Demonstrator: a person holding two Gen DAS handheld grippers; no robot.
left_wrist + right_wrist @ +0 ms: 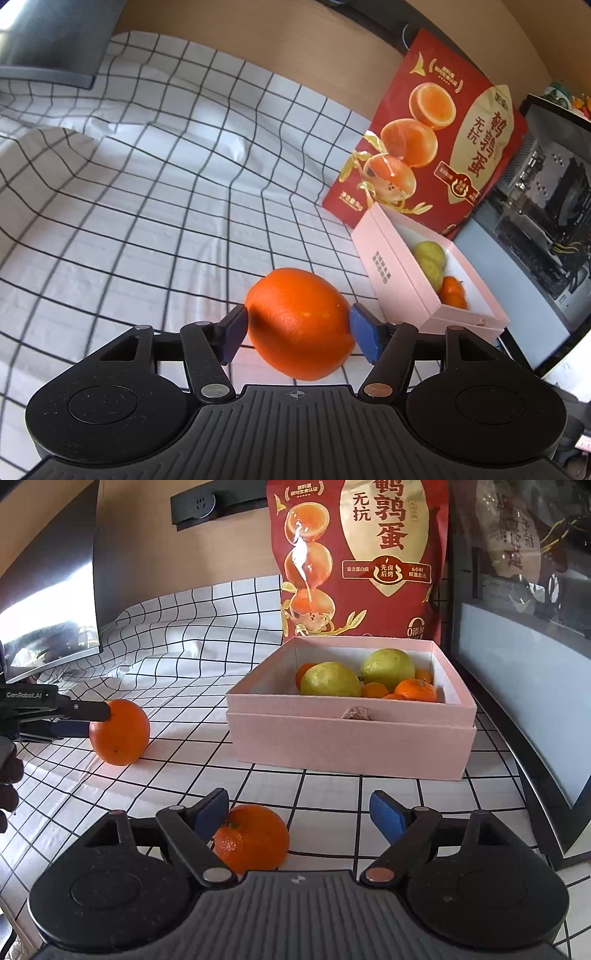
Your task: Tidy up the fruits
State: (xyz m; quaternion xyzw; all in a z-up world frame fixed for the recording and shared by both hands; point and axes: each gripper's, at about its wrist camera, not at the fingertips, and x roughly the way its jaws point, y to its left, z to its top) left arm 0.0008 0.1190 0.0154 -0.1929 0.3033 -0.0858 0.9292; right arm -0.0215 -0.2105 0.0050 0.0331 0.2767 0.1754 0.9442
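Looking along your left gripper (297,332), you had a large orange (299,323) between its blue pads, the jaws spread with a sliver of gap at the right pad, above the checked cloth (147,184); the pink box (402,273) lay just to the right. In the right wrist view, your right gripper (301,816) stood wide open, a tangerine (255,838) resting on the cloth beside its left pad.
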